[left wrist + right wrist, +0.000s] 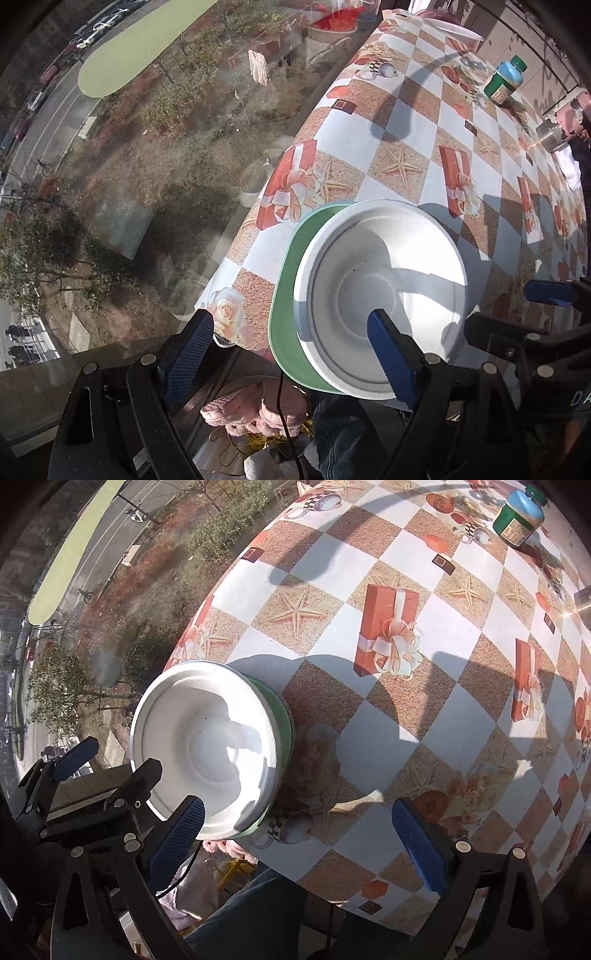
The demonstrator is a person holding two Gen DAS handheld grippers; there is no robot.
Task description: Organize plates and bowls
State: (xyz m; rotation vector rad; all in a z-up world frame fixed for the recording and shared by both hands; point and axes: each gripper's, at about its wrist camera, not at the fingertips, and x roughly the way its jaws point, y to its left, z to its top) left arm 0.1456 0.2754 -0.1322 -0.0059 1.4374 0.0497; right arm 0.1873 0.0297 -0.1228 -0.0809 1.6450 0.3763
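A white bowl [380,291] sits in a green dish [288,295] at the near left corner of the table, beside the window. My left gripper [293,356] is open; its right finger [395,358] lies over the bowl's near rim and its left finger is off the table edge. In the right wrist view the white bowl [207,749] and green dish [282,716] lie at the left. My right gripper [299,845] is open over the tablecloth just right of the bowl and holds nothing. The left gripper [110,764] shows against the bowl's left rim.
The table [406,122] has a checked cloth with starfish and gift boxes. A green bottle [504,83] and a metal cup [550,136] stand far right, a white dish [454,29] at the far end. Window glass [147,147] runs along the left. A person's jeans leg [251,915] is below.
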